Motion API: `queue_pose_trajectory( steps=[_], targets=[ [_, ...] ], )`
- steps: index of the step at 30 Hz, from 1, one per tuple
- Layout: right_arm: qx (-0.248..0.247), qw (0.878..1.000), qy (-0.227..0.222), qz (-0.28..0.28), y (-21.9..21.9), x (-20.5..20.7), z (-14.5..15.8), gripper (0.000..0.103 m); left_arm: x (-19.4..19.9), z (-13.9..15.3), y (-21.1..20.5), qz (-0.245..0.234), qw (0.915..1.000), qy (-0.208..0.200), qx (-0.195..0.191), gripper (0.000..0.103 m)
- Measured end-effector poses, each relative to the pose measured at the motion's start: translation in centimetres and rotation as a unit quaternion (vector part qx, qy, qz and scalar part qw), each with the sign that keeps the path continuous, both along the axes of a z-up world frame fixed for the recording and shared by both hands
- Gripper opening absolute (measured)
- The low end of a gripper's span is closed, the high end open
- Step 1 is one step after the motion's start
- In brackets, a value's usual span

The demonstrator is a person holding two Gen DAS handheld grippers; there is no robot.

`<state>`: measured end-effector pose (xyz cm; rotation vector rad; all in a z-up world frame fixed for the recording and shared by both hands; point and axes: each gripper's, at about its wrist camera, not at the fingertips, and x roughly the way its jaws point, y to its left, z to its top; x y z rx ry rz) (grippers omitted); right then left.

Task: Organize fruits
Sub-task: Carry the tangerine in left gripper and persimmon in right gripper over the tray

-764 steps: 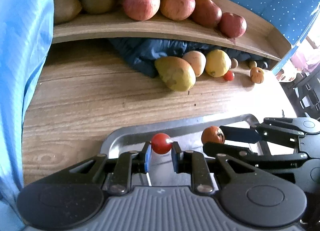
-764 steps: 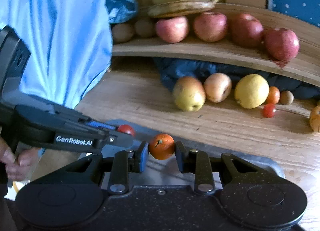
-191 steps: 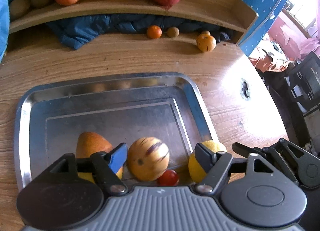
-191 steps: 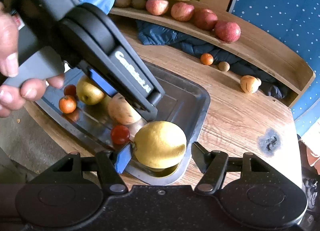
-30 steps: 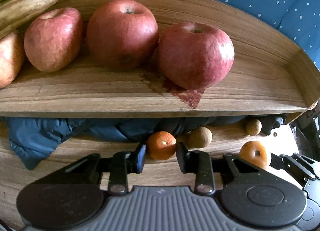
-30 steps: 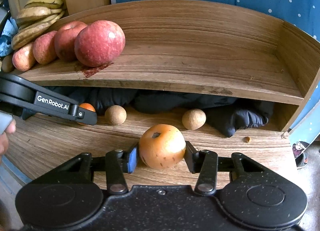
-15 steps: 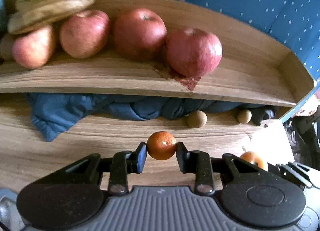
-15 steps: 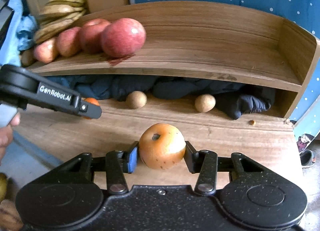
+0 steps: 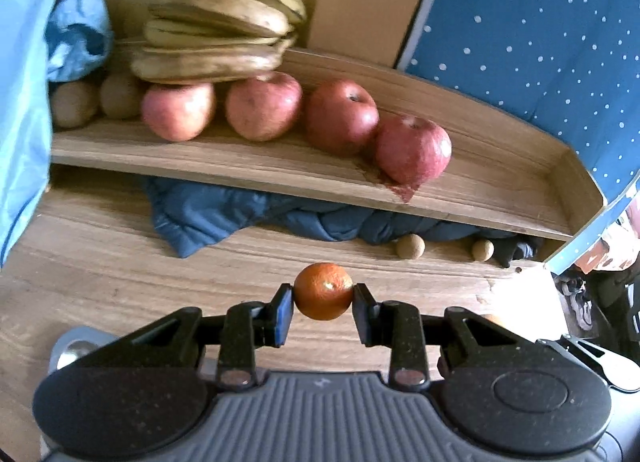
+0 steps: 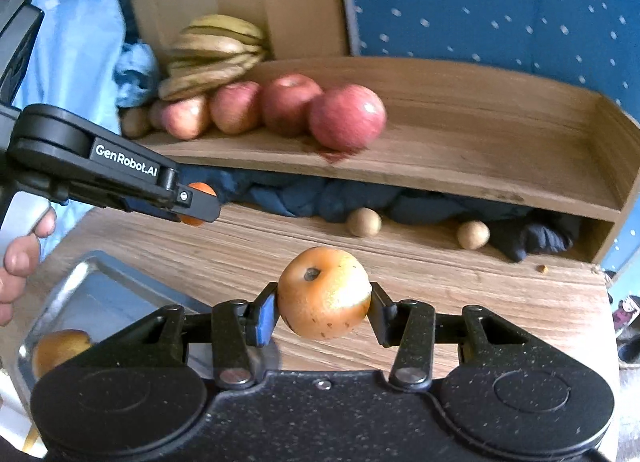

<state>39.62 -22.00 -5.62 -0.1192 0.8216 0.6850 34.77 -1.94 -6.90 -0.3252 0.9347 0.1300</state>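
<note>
Between the left gripper's (image 9: pixel 323 297) pads sits the tangerine (image 9: pixel 323 290).

A dark blue cloth (image 9: pixel 256 217) lies bunched under the wooden shelf (image 9: pixel 280 169); a blue dotted curtain (image 9: pixel 540 41) hangs behind that shelf.

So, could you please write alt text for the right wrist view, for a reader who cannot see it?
The right gripper holds a round orange-yellow fruit above a wooden table. At left, the left gripper holds a small orange over a metal tray. Behind, a wooden shelf carries red apples and bananas.
</note>
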Motion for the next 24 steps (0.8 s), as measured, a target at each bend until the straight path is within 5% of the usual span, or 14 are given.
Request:
queue_pose_trajectory(
  steps=[24],
  targets=[
    [0.002, 1.0, -0.011, 0.009, 7.0, -9.5, 2.5, 0.048, -8.8, -0.7, 8.5, -0.012, 0.9996, 0.013, -0.023, 0.035]
  ],
)
